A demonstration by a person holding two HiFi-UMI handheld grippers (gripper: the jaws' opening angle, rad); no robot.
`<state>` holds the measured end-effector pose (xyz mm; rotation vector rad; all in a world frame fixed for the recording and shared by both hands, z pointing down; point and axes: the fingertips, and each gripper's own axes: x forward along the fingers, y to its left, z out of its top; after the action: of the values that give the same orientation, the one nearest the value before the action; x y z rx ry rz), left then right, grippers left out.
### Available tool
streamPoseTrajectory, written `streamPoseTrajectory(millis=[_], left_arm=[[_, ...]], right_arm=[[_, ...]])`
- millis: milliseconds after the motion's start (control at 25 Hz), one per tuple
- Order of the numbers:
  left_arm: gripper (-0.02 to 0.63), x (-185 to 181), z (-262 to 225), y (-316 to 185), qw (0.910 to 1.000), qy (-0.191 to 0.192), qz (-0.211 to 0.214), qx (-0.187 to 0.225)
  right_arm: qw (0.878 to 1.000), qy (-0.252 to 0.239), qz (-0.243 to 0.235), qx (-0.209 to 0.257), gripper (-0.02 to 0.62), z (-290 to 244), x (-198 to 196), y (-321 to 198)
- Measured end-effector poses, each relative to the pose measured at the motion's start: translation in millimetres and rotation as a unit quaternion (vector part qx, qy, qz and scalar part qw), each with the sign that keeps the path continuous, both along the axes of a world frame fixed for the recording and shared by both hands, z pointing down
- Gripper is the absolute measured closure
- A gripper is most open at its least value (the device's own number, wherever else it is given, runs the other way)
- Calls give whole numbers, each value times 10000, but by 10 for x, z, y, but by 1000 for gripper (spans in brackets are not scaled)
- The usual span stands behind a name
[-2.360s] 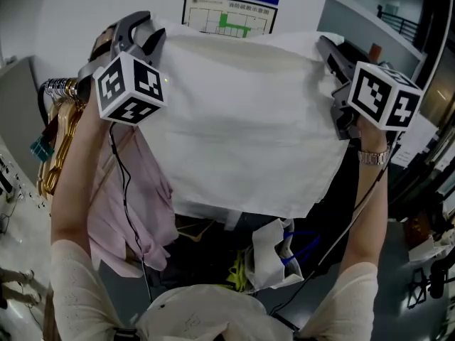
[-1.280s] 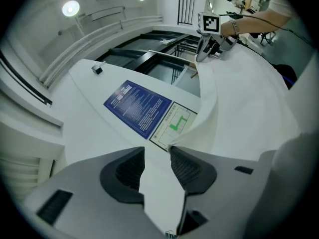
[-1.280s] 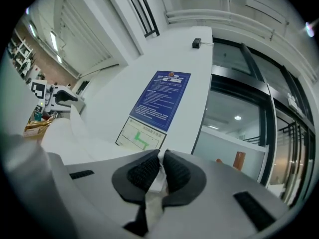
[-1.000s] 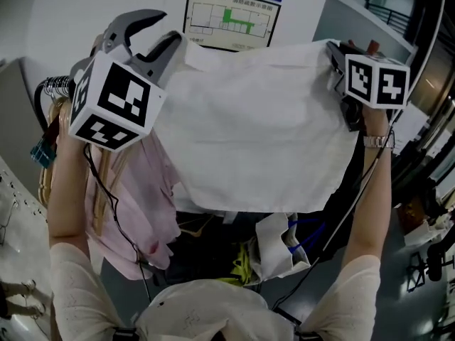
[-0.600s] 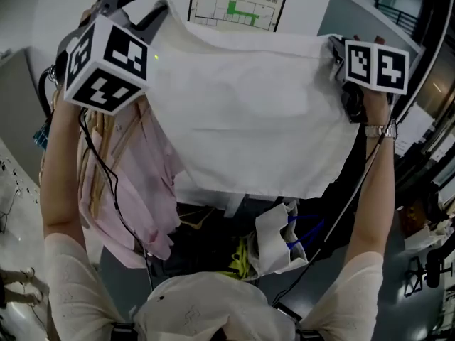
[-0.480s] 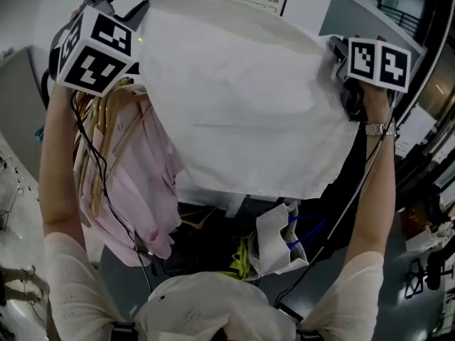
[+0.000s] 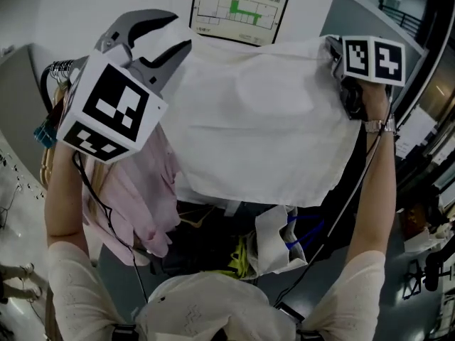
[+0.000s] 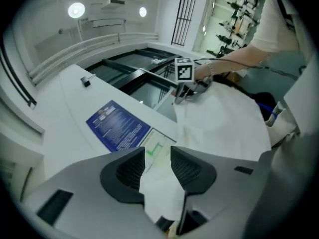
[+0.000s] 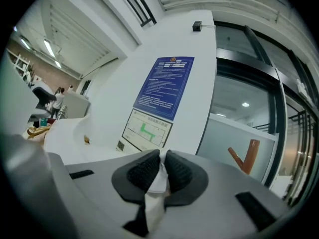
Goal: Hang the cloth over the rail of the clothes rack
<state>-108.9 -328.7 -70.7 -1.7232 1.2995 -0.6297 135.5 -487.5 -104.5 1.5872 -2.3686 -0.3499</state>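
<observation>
Currently logged, item by item. Item one: a white rectangular woven cloth (image 7: 263, 133), raised high and stretched flat between my two tools in front of a white wall carrying a green-and-white floor plan (image 7: 238, 9); its lower edge hangs free. Item two: the right gripper (image 9: 163, 157), jaws pressed together on the cloth's top right corner, a tuft of fabric pinched between the ribbed pads. Item three: the left gripper (image 8: 158, 156), jaws spread; the top left corner lies low between them towards the throat, and I see no pad pressing on it. Item four: a pale pink hanging garment (image 7: 135, 190) beside a bunch of hangers (image 7: 51, 130) at the left, below and behind the cloth. I cannot make out the rack rail itself; I take it to run behind the cloth. Step in hand, by my reading: carrying the spread cloth up to the rail. Next move calls for passing the top edge over the rail level, lowering evenly, then releasing; the loose left corner may slip first.
</observation>
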Motion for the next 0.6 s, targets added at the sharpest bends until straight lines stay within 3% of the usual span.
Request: streamPoseTrajectory(millis=[80, 200, 280, 320, 400, 520, 600], left_arm=[[457, 172, 155, -44, 9995, -166, 150, -201], [457, 62, 293, -349, 9985, -434, -328, -96], [465, -23, 346, -480, 9981, -410, -455, -85], [477, -31, 373, -504, 9983, -357, -419, -175], [568, -1, 425, -514, 9978, -413, -400, -338], [581, 38, 449, -500, 9924, -964, -742, -184], [584, 38, 457, -500, 9900, -1099, -849, -241]], right_arm=[[9999, -79, -75, -30, 563, -4, -8, 14], [9995, -191, -249, -53, 563, -12, -37, 32], [9994, -131, -326, -15, 563, 0, -53, 42], [9994, -64, -329, -2, 563, 9, -45, 44], [9995, 16, -315, -11, 562, 15, 1, 43], [9991, -19, -410, -116, 554, 25, 84, 73], [9984, -37, -528, -200, 543, 40, 137, 125]])
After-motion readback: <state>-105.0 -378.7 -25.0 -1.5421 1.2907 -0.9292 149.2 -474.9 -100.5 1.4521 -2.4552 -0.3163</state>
